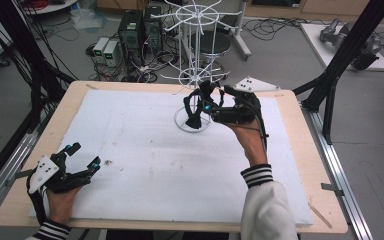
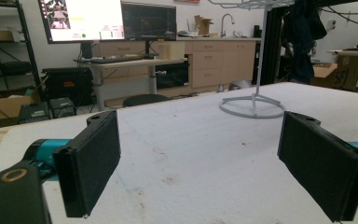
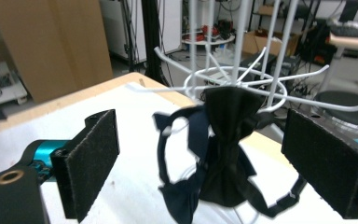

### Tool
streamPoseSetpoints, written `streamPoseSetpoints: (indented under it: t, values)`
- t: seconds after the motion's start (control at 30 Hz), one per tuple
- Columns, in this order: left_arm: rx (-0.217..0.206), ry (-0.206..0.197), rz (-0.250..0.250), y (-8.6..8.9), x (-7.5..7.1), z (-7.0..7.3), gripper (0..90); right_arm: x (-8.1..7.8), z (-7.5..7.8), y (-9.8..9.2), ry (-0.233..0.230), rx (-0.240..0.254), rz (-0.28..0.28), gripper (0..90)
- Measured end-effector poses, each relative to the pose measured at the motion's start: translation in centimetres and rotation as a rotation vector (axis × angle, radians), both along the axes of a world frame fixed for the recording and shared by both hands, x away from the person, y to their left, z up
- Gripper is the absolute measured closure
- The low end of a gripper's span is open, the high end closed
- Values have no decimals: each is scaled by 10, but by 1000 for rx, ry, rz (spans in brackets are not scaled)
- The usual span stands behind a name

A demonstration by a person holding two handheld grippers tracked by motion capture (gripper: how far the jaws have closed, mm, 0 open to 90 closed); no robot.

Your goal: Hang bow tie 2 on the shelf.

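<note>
It's a cluttered lab, computers and cables on the floor past a wooden table (image 1: 300, 150) topped with a white foam sheet (image 1: 155, 165) that carries a few brownish smudges. On the far side of the sheet stands a white wire rack (image 1: 196, 45) with spoked hooks and a ring base. A dark fabric piece (image 3: 223, 149), something with straps and loops, hangs from one of its lower hooks, drooping toward the base. It looks light, limp and easily snagged; I'd say the bunched middle just under the hook is the place to pinch, lifting up and off rather than tugging the loose straps. The right gripper (image 1: 211, 102) is up at the rack, its jaws spread wide either side of the cloth, touching nothing. The left gripper (image 1: 82, 156) rests low near the front left corner, jaws likewise apart and empty. I see no containers on the table.
</note>
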State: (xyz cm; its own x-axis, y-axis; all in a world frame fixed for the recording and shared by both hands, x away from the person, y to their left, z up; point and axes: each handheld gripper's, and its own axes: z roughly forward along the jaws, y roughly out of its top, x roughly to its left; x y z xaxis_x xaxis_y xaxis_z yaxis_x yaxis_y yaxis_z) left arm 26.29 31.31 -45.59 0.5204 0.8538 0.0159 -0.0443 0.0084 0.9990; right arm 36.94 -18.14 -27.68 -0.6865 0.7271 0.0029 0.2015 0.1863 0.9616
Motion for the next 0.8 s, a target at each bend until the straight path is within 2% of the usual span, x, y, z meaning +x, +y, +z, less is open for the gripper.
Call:
streamPoseSetpoints:
  t: [0.07,0.17,0.2,0.27,0.4,0.5,0.6,0.73,0.8]
  values:
    - [-2,-3,0,0,0,0,135,-10,-4,-4,-12,-17,14,105]
    - [-2,-3,1,0,0,0,135,-28,-10,-13,-21,-16,28,103]
    - [-2,-4,2,0,0,0,135,-34,-12,-17,-26,-10,24,91]
    - [-1,-3,1,0,0,0,135,-46,-18,-23,-60,6,14,13]
    - [0,-4,1,0,0,0,135,-69,-31,-37,-81,-4,-15,12]
    - [0,-4,0,0,0,0,135,-82,-47,-49,-86,3,-26,12]
    - [1,-1,1,0,0,0,135,-93,-68,-58,-114,-17,-55,11]
    - [3,-4,-2,0,0,0,135,-103,-96,-72,-103,42,-70,11]
    - [3,-6,-2,0,0,0,135,-106,-107,-76,-114,38,-101,11]
